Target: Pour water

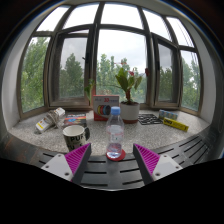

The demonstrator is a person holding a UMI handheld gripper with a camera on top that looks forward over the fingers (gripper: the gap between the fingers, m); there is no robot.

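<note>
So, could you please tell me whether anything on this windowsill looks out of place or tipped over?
One thing: a bottle lies on its side at the sill's far left. The water bottle between the open gripper fingers and the dark mug stand upright.

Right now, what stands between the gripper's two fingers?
In the gripper view, a clear water bottle stands on the stone ledge between the open gripper's fingers, with gaps either side. A dark mug sits beside it.

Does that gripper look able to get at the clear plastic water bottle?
Probably yes: the gripper is open, and the clear plastic water bottle stands upright just ahead between its fingers, nothing in the way.
</note>
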